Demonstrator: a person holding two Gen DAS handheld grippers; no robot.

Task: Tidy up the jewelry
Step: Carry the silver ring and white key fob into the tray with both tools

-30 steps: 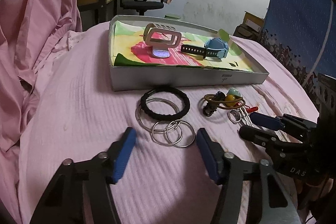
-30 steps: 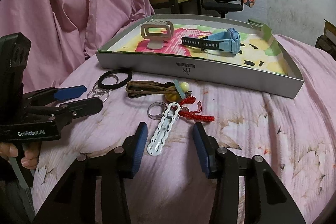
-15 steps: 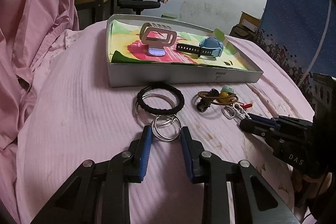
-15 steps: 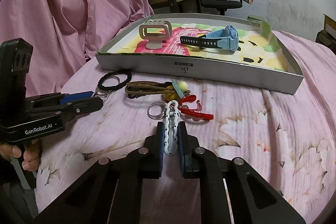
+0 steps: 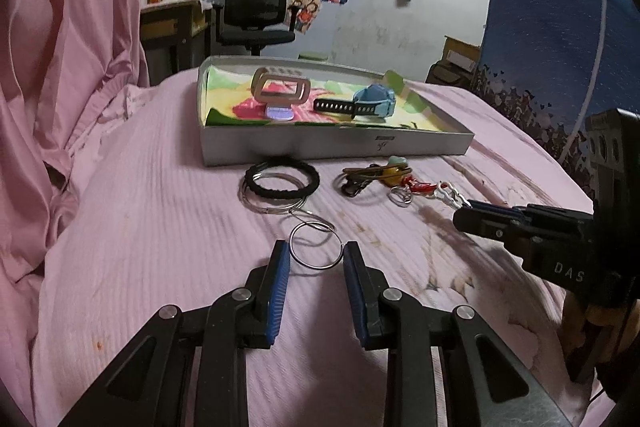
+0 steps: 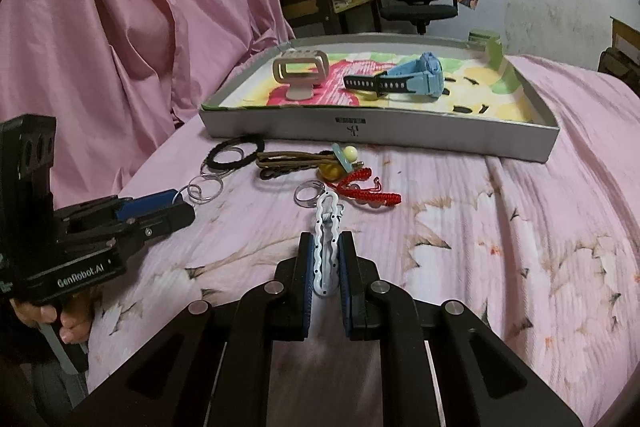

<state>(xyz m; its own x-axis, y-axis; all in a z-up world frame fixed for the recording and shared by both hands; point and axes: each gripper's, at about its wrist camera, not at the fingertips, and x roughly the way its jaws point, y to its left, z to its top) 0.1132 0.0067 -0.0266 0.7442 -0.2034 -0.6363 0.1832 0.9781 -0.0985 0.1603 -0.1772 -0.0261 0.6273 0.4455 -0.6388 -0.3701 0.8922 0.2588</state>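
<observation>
My left gripper (image 5: pixel 316 251) is shut on a thin silver ring (image 5: pixel 291 243), held just above the pink bedspread; a second ring trails from it toward the silver bangles (image 5: pixel 272 205) and black bracelet (image 5: pixel 280 179). My right gripper (image 6: pixel 326 241) is shut on a white wavy clip (image 6: pixel 328 223), whose far end lies by a small ring (image 6: pixel 308 195) and a red cord (image 6: pixel 368 195). The grey tray (image 5: pixel 320 147) behind holds a blue watch (image 5: pixel 372 105) and a beige band (image 5: pixel 280 91). Each gripper shows in the other's view: left gripper (image 6: pixel 182 205), right gripper (image 5: pixel 464 211).
A brown cord with beads (image 5: pixel 376 173) lies in front of the tray. Pink curtain (image 6: pixel 120 27) hangs along the left side of the bed. An office chair (image 5: pixel 256 11) and a desk stand beyond the bed. A blue patterned cloth (image 5: pixel 552 47) hangs at the right.
Both grippers' jaws closed: the left on the silver ring, the right on the white clip. The left one then drew back, pulling its ring away from the bangles.
</observation>
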